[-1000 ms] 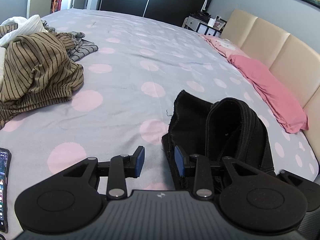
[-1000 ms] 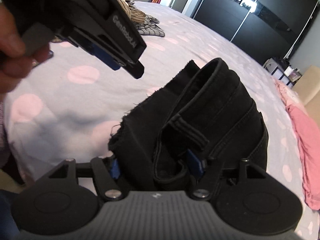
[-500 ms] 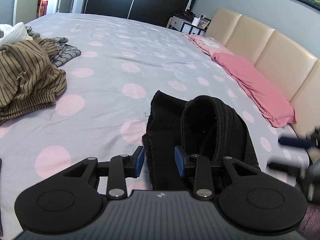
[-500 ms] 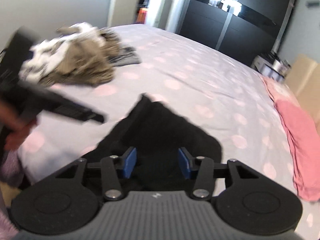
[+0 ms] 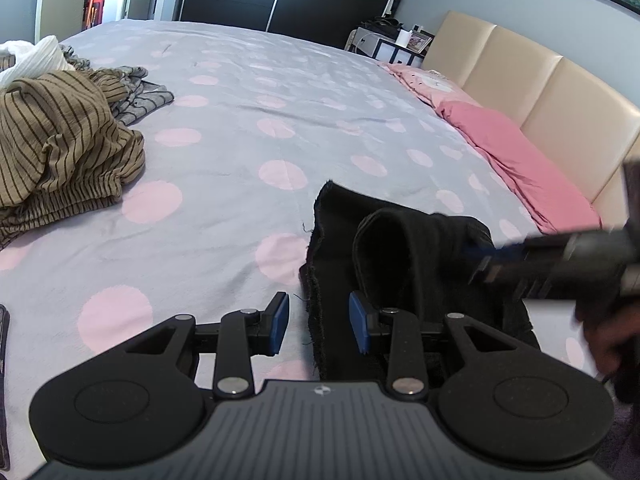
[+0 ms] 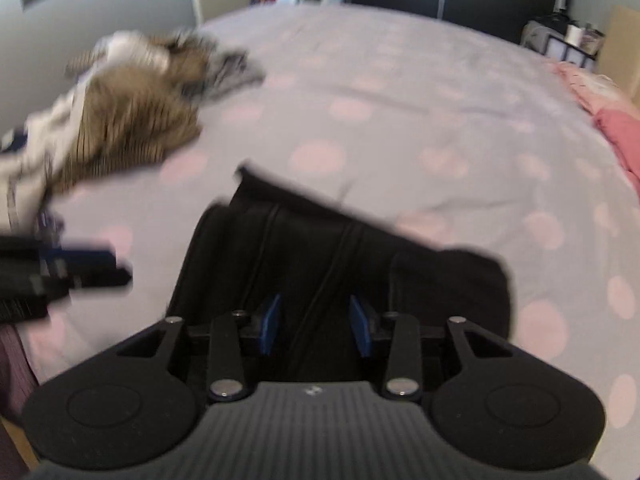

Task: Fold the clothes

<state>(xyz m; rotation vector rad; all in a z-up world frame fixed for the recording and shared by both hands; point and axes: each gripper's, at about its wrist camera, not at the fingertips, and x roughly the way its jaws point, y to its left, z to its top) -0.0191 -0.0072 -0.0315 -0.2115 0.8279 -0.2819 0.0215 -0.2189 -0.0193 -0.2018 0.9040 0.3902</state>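
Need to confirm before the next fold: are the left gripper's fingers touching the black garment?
Cannot tell. In the left wrist view the left gripper stands open over the black garment's frayed edge; whether either pad meets cloth isn't plain.

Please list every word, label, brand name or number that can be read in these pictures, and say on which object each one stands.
No text can be read.
Left gripper: a small round emblem on its body, no letters legible.
Right gripper: a similar mark, blurred.
Framed picture on the far shelf: too small to read.
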